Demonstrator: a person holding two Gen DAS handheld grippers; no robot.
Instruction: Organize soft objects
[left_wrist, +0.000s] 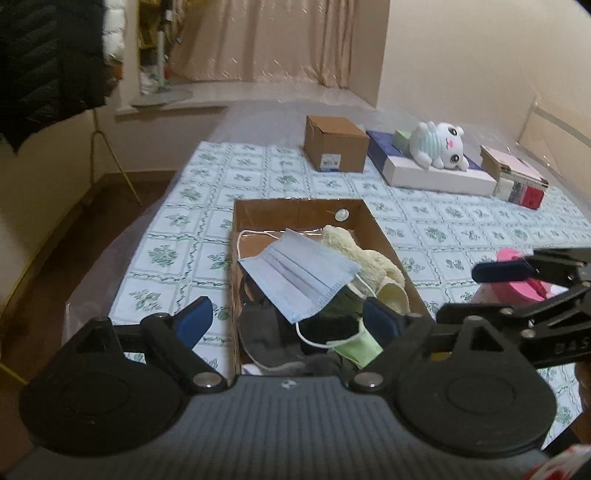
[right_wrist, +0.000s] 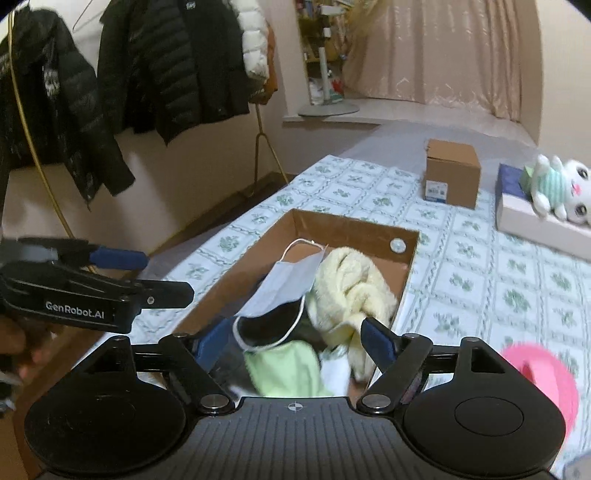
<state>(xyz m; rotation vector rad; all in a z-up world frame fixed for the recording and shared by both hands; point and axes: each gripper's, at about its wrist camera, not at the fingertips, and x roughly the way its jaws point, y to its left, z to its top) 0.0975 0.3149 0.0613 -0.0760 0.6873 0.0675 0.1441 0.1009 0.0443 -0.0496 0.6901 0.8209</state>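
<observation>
The cloth (left_wrist: 207, 206) on the bed is white with green floral squares. The open cardboard box (left_wrist: 295, 210) is brown and holds a pale blue pleated face mask (left_wrist: 299, 275), a cream fluffy towel (left_wrist: 364, 264), a light green cloth (right_wrist: 286, 369) and dark grey and black pieces. The plush toy (left_wrist: 437, 146) is white with a mint-striped top and pink cheeks. A pink item (right_wrist: 546, 376) lies to the right. The gripper pads (left_wrist: 194, 319) are blue on black fingers. Black jackets (right_wrist: 166, 62) hang by beige curtains (right_wrist: 436, 51).

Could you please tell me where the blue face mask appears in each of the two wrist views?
Left wrist view: the face mask lies centre frame, on top of the pile in the open cardboard box.
Right wrist view: the face mask is just left of centre, beside the yellow towel.
Shared landmark: the white plush toy.
</observation>
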